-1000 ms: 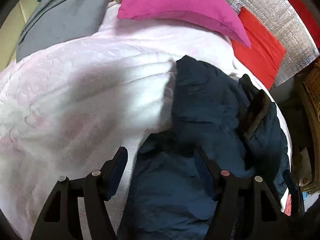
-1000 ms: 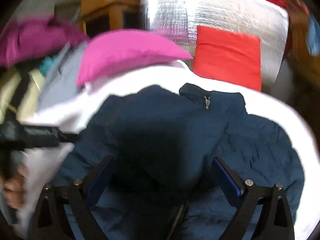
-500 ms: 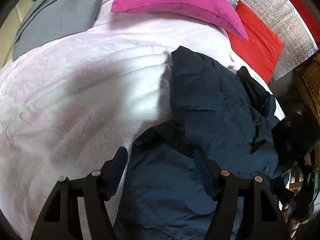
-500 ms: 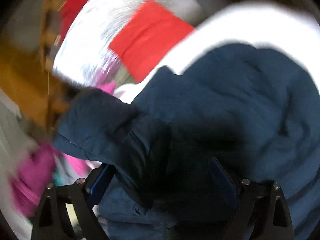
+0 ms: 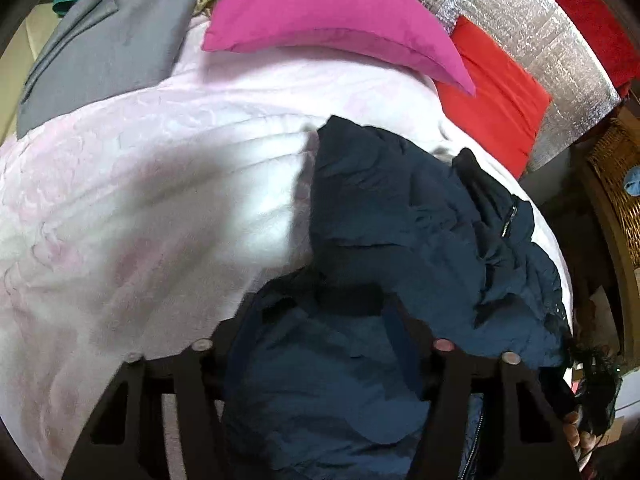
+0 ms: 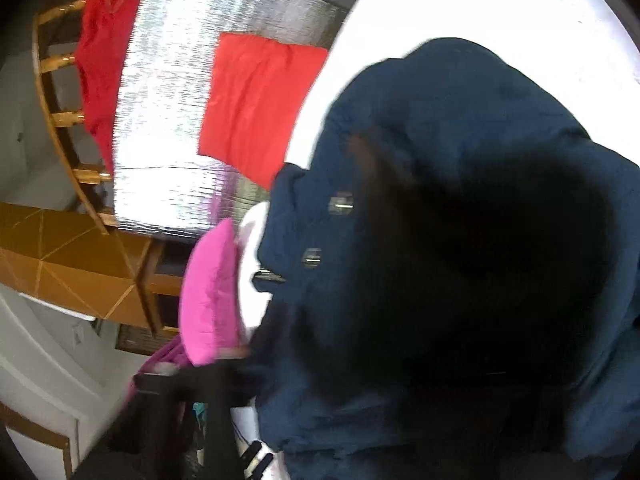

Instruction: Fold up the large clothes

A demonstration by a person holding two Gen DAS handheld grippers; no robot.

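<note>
Nearest the left wrist camera, the left gripper [image 5: 320, 344] has its 2 fingers spread wide apart, and a fold of the navy jacket [image 5: 400, 240] drapes over and between them, hiding the left finger's tip. Whether the fabric is pinched cannot be told; the jaws stand clearly apart.

The jacket lies bunched on the pale pink bedspread [image 5: 140, 200], its bulk to the right of the gripper, with a zipper pull [image 5: 509, 222] showing on the dark collar at its far right side. At the jacket's lower right edge, part of a hand [image 5: 578, 432] grips a dark object.

Beyond the jacket, a magenta pillow [image 5: 328, 16] rests at the head of the bedspread. A red cushion [image 5: 496, 96] leans beside the pillow, to the jacket's far right, against a silver foil panel [image 5: 532, 28]. A grey garment [image 5: 108, 44] lies to the pillow's left.

In the right wrist view, the jacket [image 6: 460, 240] fills most of the frame, blurred and very close to the lens, with 2 metal snaps [image 6: 340, 204] visible on it. The right gripper's fingers are covered by the cloth, so the state of its jaws cannot be told. Past the jacket sit the cushion [image 6: 260, 108] and foil panel [image 6: 172, 120].
</note>
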